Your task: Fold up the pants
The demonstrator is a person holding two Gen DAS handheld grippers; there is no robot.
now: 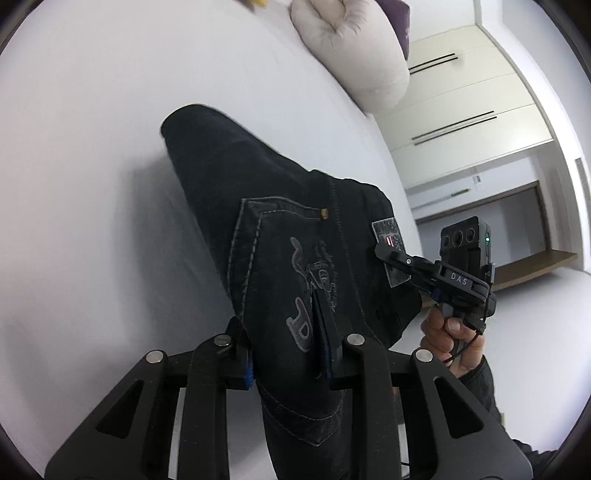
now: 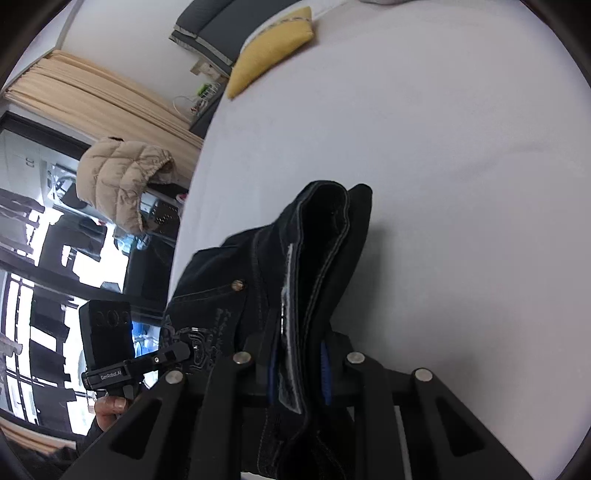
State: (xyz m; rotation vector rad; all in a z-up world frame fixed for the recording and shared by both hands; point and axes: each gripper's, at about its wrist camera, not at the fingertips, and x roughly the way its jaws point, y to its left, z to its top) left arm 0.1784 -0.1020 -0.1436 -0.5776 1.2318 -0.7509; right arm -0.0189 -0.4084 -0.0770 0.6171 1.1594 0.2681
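Note:
Dark blue jeans hang lifted above a white bed, folded lengthwise, the back pocket with grey embroidery facing me. My left gripper is shut on the jeans near the pocket. My right gripper shows in the left wrist view, shut on the waistband at the grey label. In the right wrist view the right gripper clamps the waistband of the jeans, and the left gripper grips the fabric at the left.
A cream pillow and a purple cushion lie at the bed's far end. A yellow cushion lies on the bed. White cupboards stand to the right. A beige puffer jacket hangs beside the bed.

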